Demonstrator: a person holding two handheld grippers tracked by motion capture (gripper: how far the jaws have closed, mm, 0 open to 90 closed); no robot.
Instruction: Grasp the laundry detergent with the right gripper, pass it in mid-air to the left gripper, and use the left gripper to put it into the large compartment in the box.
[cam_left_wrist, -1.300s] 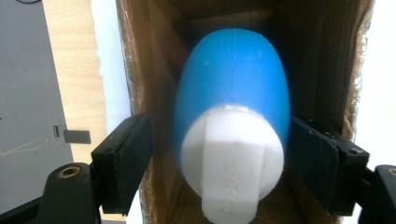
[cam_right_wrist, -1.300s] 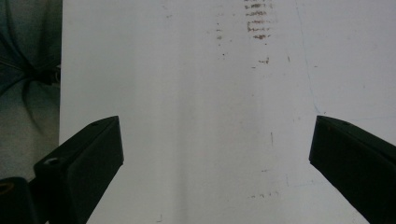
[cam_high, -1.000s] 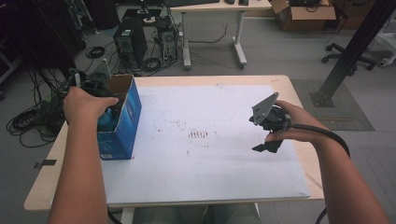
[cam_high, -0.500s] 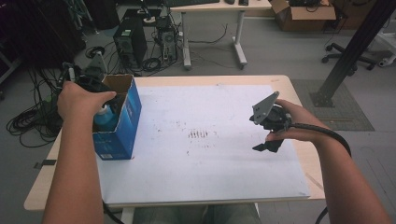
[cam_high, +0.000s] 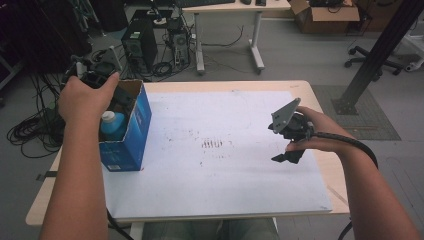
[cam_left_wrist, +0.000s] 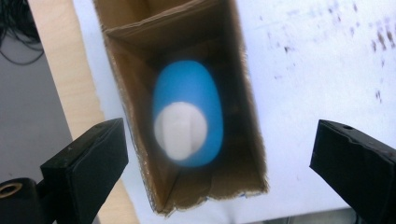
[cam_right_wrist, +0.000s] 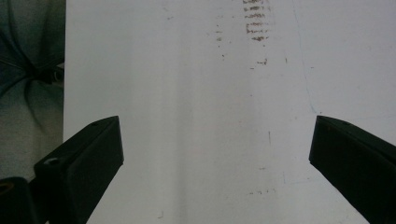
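Jaws of left gripper (cam_left_wrist: 217, 154) just opened wide, nothing clamped, now higher above box than before | blue bottle (cam_left_wrist: 187, 113) stands inside blue cardboard box (cam_high: 131, 131) | right gripper (cam_right_wrist: 215, 154) jaws apart, unmoved over white sheet (cam_high: 220, 150)

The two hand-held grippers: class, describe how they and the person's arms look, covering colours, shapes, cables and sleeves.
Each gripper has two blocky black jaws with flat inner faces. The right gripper has a black body, a grey three-cornered plate on top and a thick black cable trailing back along the forearm. The left gripper has the same black jaws. Both forearms are bare, with no sleeves visible.
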